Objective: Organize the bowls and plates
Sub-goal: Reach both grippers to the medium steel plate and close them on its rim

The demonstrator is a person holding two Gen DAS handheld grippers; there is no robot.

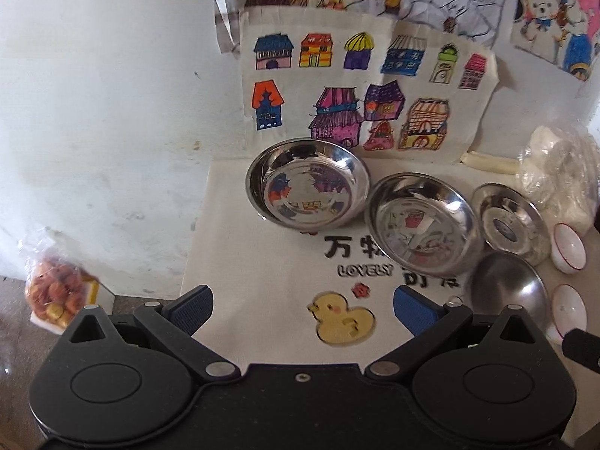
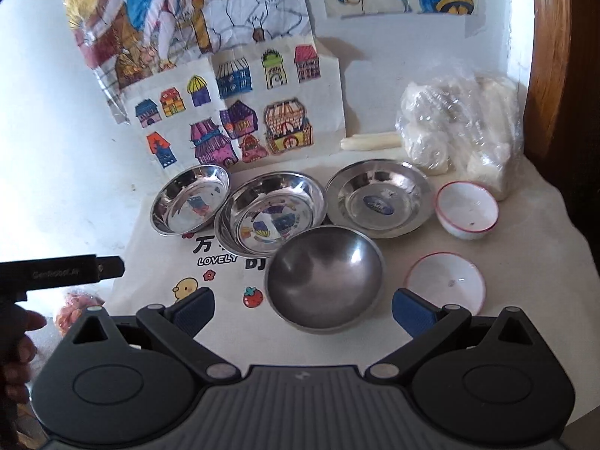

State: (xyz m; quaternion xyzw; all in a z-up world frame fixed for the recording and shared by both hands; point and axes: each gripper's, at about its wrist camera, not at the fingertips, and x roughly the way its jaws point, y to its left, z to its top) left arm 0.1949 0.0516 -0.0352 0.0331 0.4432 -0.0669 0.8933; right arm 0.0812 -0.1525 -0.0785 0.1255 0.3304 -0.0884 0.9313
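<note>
Three shiny steel plates stand in a row on the printed cloth: a left plate (image 1: 307, 183) (image 2: 189, 198), a middle plate (image 1: 422, 225) (image 2: 270, 213) and a right plate (image 1: 508, 221) (image 2: 377, 198). A dull steel bowl (image 2: 324, 277) (image 1: 506, 292) sits in front of them. Two white red-rimmed bowls (image 2: 467, 208) (image 2: 444, 281) lie to its right. My left gripper (image 1: 303, 309) is open and empty above the duck print. My right gripper (image 2: 303, 309) is open and empty, with the dull bowl between its fingers' line of sight.
Children's drawings (image 1: 356, 90) lean on the white wall behind the plates. A plastic bag of white buns (image 2: 461, 127) stands at the back right beside a wooden frame (image 2: 555, 75). A bag of orange snacks (image 1: 56, 292) lies off the table's left edge. The left gripper's body (image 2: 63, 272) shows at left.
</note>
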